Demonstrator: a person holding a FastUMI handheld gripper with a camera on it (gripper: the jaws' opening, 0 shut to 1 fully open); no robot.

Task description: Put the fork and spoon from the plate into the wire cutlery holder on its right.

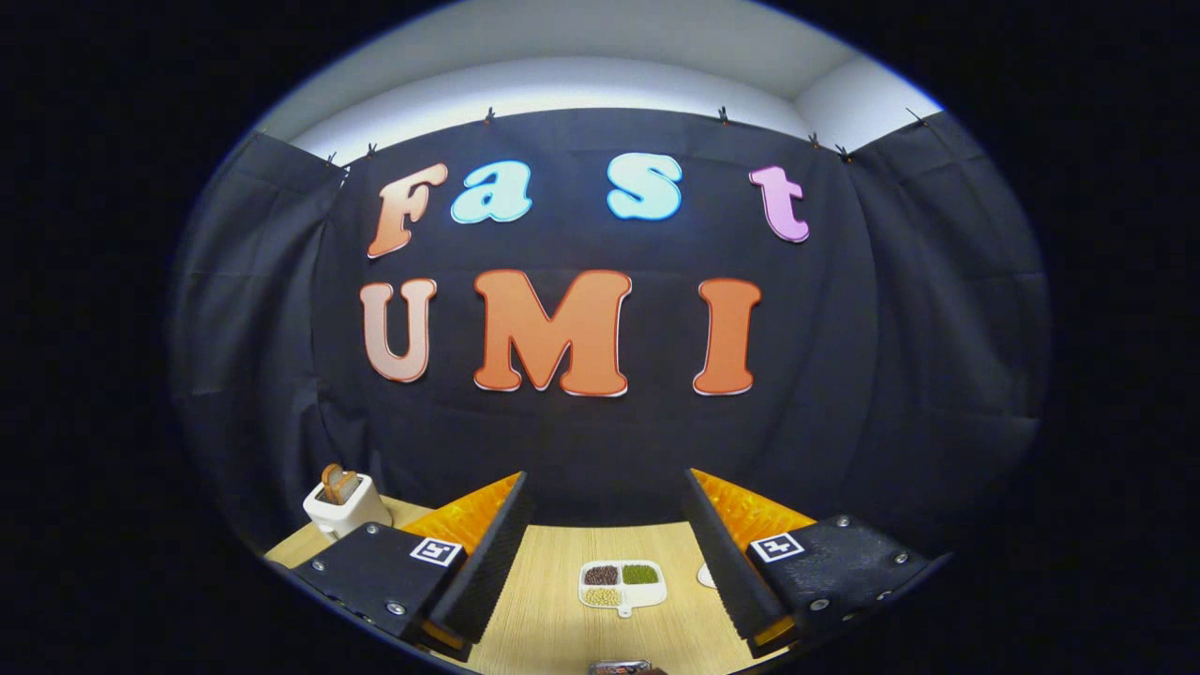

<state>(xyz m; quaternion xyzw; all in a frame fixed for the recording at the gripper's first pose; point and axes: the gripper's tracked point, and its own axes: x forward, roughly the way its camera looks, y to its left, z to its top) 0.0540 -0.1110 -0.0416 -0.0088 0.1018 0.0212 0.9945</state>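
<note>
The tool [607, 562] is held level and high over the counter [553, 628], its fingers spread wide apart with nothing between them, so the camera looks mostly at the booth's back wall. Between the fingers, low in the frame's centre, sits a small white divided dish [622, 585] of dry grains and beans. At lower left a white toaster [345, 507] holds slices of bread. A sliver of white rim [705, 576], perhaps the plate, peeks out beside the right finger. Fork, spoon and wire holder cannot be made out from this angle, so their places stay unsettled.
</note>
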